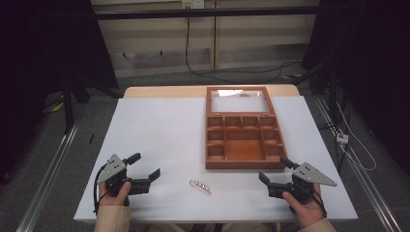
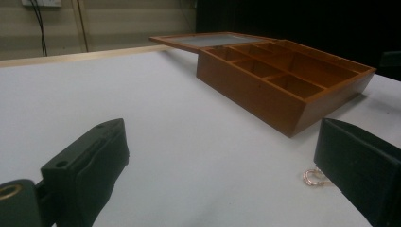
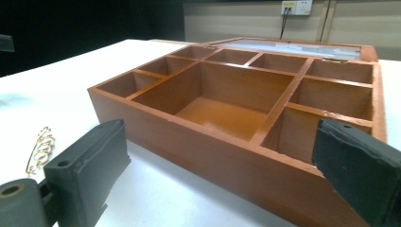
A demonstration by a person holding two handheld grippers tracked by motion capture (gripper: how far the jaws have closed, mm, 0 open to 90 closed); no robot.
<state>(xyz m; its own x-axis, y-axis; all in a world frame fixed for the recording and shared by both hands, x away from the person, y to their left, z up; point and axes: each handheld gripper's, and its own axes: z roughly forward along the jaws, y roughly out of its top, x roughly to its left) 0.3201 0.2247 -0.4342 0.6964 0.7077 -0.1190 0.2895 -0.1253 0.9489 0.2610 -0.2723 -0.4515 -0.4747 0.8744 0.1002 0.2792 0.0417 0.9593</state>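
Gold-coloured clasp [image 1: 200, 186] lies between both open, empty grippers, long axis ten-to-four; at three o'clock of left gripper [image 1: 144, 171], slightly nearer.

**Warm wood on white, black tools below**

The table [image 1: 159, 140] is plain white with a pale wood edge at the frame's top. The compartment box [image 1: 244, 142], centre right, is reddish-brown wood, its open lid [image 1: 237, 100] framing a pale grey pane. The small clasp [image 1: 200, 186], lower centre, is rose-gold. Both hand-held grippers, left [image 1: 145, 166] and right [image 1: 273, 169], are matt black with grey plates. The sleeves [image 1: 112, 218] are beige.
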